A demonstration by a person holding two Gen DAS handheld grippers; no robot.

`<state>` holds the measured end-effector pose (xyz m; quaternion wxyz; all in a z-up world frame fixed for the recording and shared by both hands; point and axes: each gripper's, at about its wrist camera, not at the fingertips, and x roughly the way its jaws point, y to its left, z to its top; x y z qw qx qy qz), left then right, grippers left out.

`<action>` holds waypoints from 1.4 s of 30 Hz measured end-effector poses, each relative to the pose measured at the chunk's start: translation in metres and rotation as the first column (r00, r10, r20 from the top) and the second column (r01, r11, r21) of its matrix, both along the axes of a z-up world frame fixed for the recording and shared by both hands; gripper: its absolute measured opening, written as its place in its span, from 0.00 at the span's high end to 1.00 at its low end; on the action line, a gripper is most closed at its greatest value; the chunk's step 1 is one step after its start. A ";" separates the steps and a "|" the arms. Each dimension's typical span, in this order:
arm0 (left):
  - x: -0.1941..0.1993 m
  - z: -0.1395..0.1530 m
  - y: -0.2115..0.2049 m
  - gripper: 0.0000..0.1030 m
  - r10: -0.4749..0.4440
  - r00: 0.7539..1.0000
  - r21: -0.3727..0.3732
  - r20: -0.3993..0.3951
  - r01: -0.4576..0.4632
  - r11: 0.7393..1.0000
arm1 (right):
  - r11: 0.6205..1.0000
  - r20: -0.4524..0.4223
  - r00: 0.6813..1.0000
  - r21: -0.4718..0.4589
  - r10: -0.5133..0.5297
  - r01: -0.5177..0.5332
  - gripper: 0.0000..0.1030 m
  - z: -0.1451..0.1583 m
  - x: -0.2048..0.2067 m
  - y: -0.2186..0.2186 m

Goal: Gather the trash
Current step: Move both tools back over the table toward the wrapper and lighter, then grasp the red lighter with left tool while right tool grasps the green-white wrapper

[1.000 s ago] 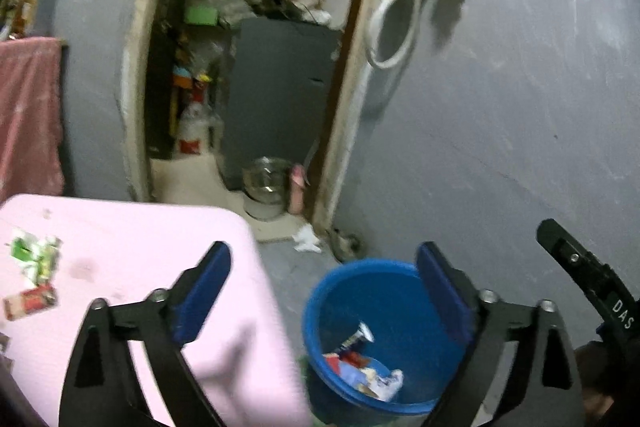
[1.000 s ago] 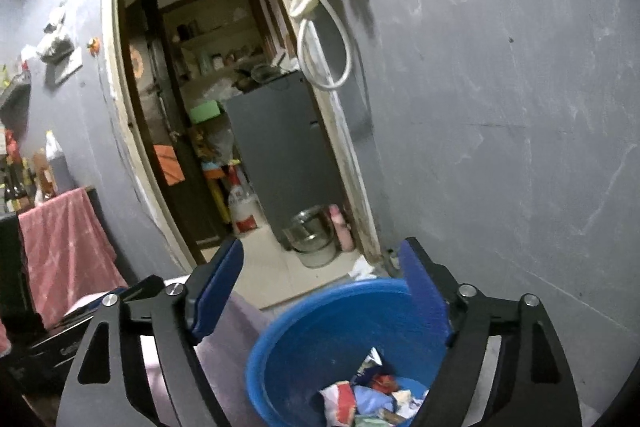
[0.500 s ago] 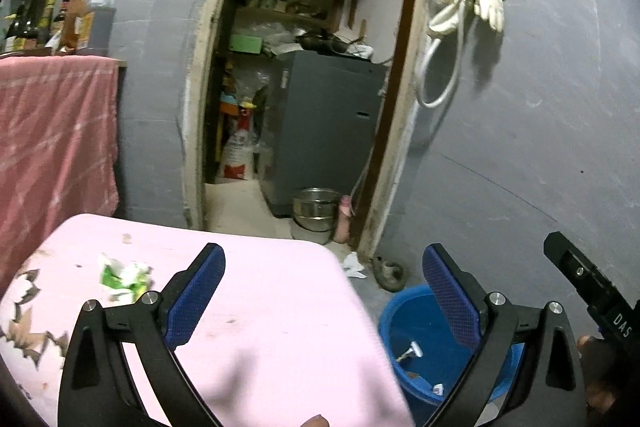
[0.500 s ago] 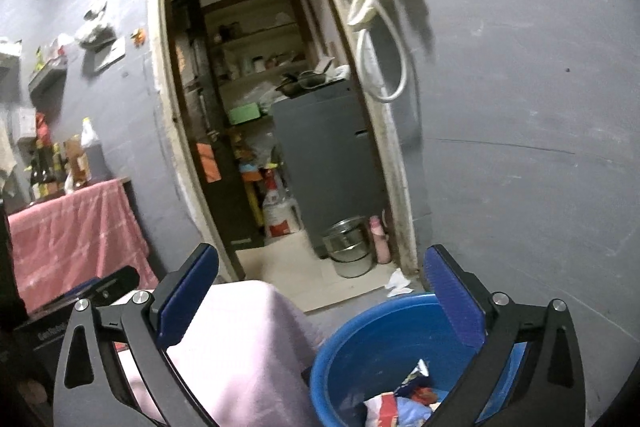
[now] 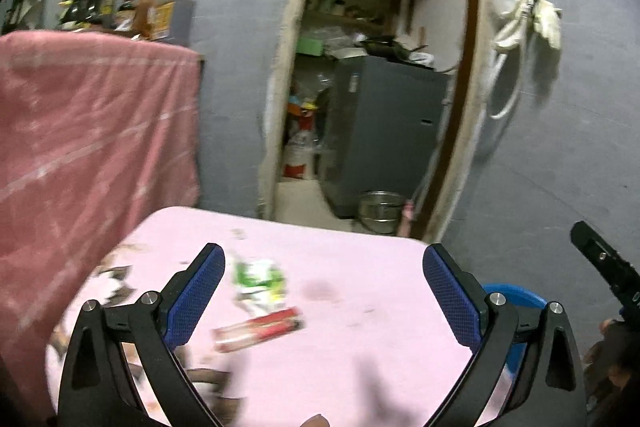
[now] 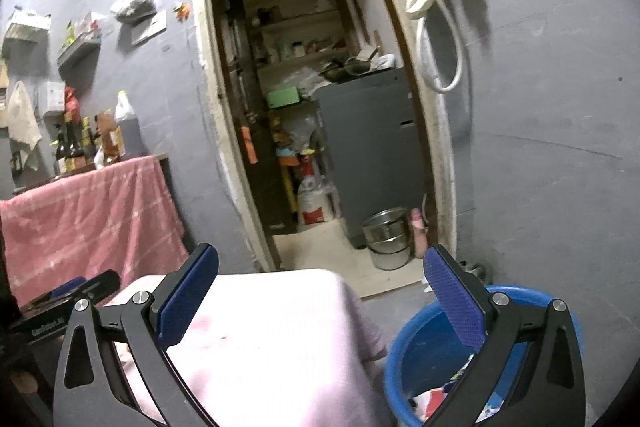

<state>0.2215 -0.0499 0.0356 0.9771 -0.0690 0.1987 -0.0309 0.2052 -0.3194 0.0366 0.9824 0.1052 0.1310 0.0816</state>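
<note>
My left gripper (image 5: 322,287) is open and empty above the pink table (image 5: 360,267). A green and white wrapper (image 5: 258,283) and a red wrapper (image 5: 260,333) lie on the table between its fingers. Brown scraps (image 5: 118,281) lie at the table's left edge. My right gripper (image 6: 320,291) is open and empty over the table's right end (image 6: 272,327). The blue bucket (image 6: 424,351) stands on the floor right of the table with wrappers inside (image 6: 436,399); its rim shows in the left wrist view (image 5: 512,293).
A pink cloth (image 5: 92,123) drapes a counter with bottles (image 5: 120,7) at the left. A doorway behind the table opens on a grey cabinet (image 5: 384,131) and a steel pot (image 5: 380,207). A hose and gloves (image 5: 524,27) hang on the grey wall.
Both grippers have swung left, away from the bucket and over the pink table. The wrappers on the table have come between the left gripper's fingers. Both grippers stay open.
</note>
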 end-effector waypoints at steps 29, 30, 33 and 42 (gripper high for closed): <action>0.034 -0.043 0.122 0.07 0.104 0.972 0.001 -0.209 -0.106 0.994 | 0.949 -0.276 0.922 -0.085 0.271 -0.304 0.09 -0.034 0.070 0.123; 0.035 -0.044 0.123 0.07 0.101 0.972 0.000 -0.214 -0.104 0.995 | 0.945 -0.287 0.916 -0.087 0.279 -0.316 0.11 -0.036 0.073 0.127; 0.039 -0.049 0.124 0.07 0.098 0.968 0.009 -0.233 -0.098 0.995 | 0.928 -0.333 0.891 -0.101 0.309 -0.360 0.20 -0.043 0.082 0.141; 0.049 -0.058 0.130 0.12 0.110 0.949 0.021 -0.294 -0.109 0.994 | 0.880 -0.449 0.803 -0.070 0.392 -0.469 0.49 -0.062 0.104 0.172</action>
